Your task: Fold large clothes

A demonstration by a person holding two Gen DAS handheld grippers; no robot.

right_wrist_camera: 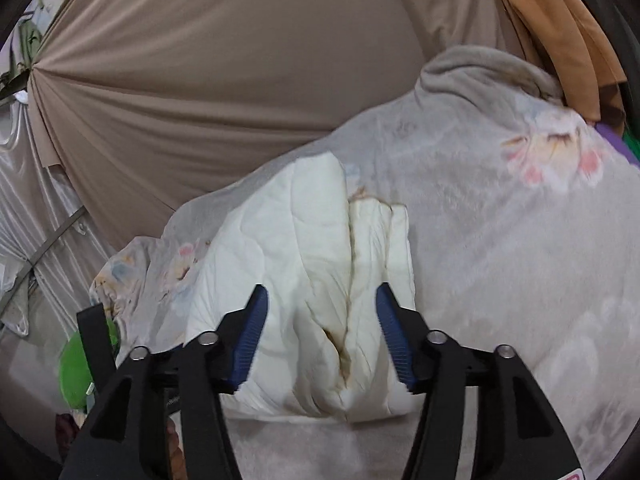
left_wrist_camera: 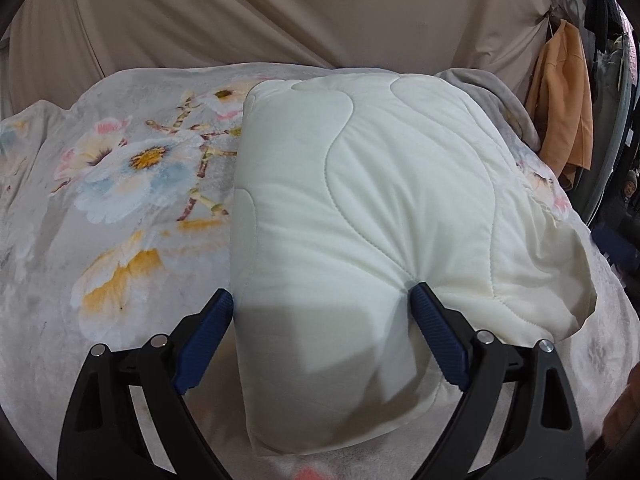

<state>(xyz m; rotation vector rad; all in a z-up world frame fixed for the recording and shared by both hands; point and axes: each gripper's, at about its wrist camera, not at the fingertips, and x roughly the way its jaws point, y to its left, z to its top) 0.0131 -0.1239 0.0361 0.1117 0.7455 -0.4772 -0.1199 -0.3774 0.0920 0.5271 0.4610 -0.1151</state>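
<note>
Left wrist view, folded white quilt (left_wrist_camera: 360, 200) on floral blanket (left_wrist_camera: 120, 200), both jaws apart.

- A grey plush floral blanket (left_wrist_camera: 132, 184) covers the bed, printed with pale blue, pink and yellow flowers.
- Behind the bed hangs a taut beige fabric backdrop (left_wrist_camera: 304, 12), creased in long diagonal folds; in the right wrist view its folds gather to a knot at the upper left.
- An orange garment (left_wrist_camera: 564, 104) hangs at the right edge.
- Silvery satin cloth (right_wrist_camera: 36, 208) drapes at the left.
- A green round object (right_wrist_camera: 80, 368) sits low, blurred.
- Light is soft and even.
</note>
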